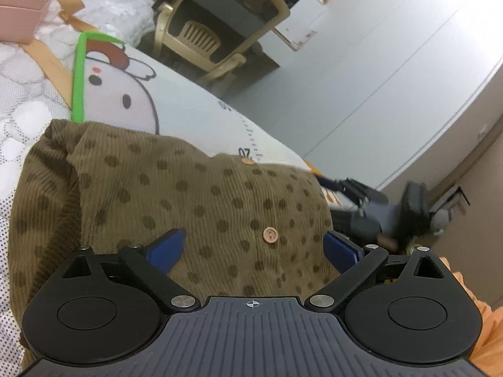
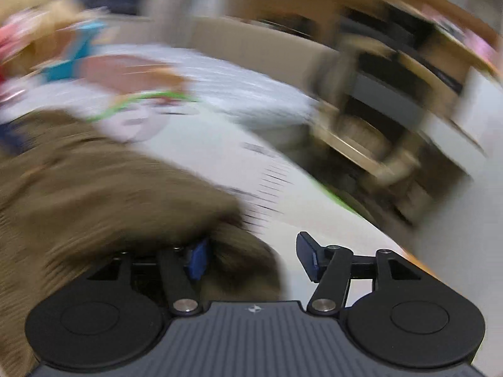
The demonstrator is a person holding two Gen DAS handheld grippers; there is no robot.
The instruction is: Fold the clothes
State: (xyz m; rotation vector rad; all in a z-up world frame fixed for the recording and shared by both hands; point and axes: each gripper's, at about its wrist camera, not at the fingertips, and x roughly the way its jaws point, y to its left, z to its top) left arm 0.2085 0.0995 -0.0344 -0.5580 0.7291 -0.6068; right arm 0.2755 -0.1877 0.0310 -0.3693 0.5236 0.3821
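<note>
left gripper (image 1: 254,245): jaws spread wide, nothing between them, over brown dotted corduroy garment (image 1: 188,194) | garment: centre-left of frame, folded, 2 buttons showing, lying on white cartoon mat (image 1: 188,100) | right gripper (image 2: 254,257): view motion-blurred, jaws apart, garment edge (image 2: 125,194) bunched against left blue pad (image 2: 196,259), grip not confirmed | chair (image 1: 213,31) upper centre

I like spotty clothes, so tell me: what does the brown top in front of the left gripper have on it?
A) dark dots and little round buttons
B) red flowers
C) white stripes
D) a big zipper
A: in the left wrist view, the brown top is ribbed cloth covered in darker dots, with a pale round button showing on it between the open fingers.
</note>
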